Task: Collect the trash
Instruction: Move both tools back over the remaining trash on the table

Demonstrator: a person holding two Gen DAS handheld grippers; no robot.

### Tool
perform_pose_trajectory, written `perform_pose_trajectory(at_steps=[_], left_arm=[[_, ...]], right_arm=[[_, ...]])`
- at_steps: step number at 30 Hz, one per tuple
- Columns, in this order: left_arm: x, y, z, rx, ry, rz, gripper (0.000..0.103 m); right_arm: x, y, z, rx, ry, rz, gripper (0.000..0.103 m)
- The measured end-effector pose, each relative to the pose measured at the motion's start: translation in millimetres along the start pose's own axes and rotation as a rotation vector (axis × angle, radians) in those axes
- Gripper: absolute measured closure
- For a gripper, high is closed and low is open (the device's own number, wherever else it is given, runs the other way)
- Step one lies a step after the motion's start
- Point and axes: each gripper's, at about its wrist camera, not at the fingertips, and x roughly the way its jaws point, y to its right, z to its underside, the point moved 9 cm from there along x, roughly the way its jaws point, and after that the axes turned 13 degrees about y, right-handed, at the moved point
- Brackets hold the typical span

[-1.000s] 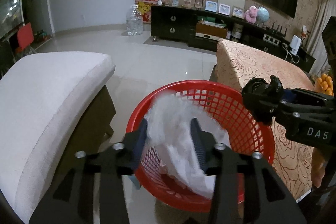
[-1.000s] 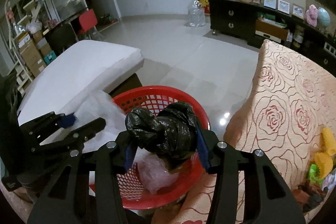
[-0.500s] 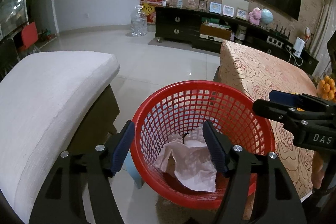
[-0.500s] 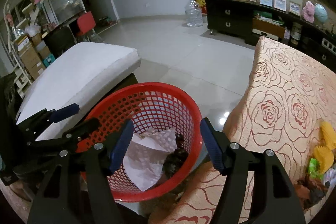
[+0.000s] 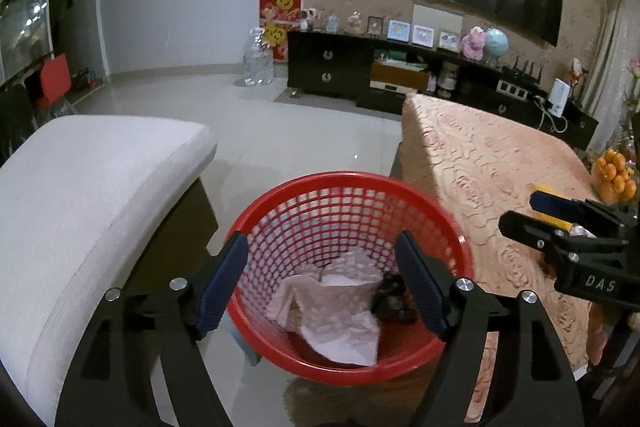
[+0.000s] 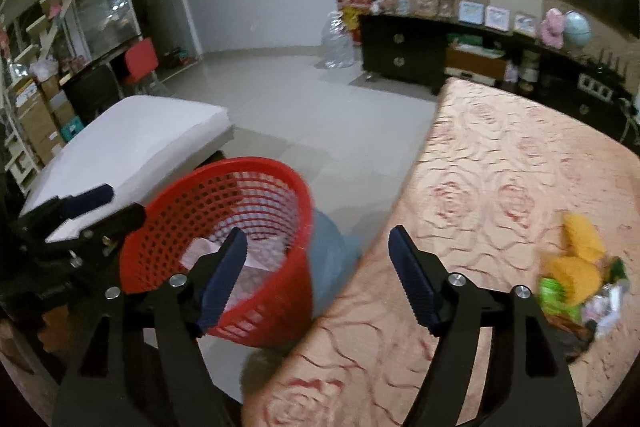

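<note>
Both loads lie in the basket (image 5: 352, 267). The left gripper (image 5: 322, 283) and right gripper (image 6: 318, 277), jaws just spread and empty, should swing to the wrappers (image 6: 580, 279) on the tabletop (image 6: 500, 187), approaching low.

Basket (image 5: 352, 187) red, open grid mesh. Paper (image 5: 336, 307) inside it pale pink-white, bag (image 5: 390, 301) beside it black. Desk (image 5: 480, 163) cloth peach with red rose outlines. Left tongs (image 5: 320, 287) and right tongs (image 6: 318, 277) black with dark blue pads (image 5: 222, 287). Cushion (image 5: 80, 187) at frame left white. Wrappers (image 6: 576, 259) at lower right yellow and green. Oranges (image 5: 614, 173) orange. Floor (image 5: 300, 131) pale grey tile.
</note>
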Motion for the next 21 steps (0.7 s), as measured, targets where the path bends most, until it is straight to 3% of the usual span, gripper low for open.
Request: perform_pose_trajectory(at_steps=[13,21], left_arm=[[-7.4,101.0,10.0,0.074,0.004,0.153,0.024],[6.3,169.4,30.6,0.107,-0.056,0.266,0.024]], right_arm=[[-96.5,131.9,44.8,-0.002,0.045,0.278,0.019],[-141.1,223.0,86.2,0.133,0.028,0.44,0.019]])
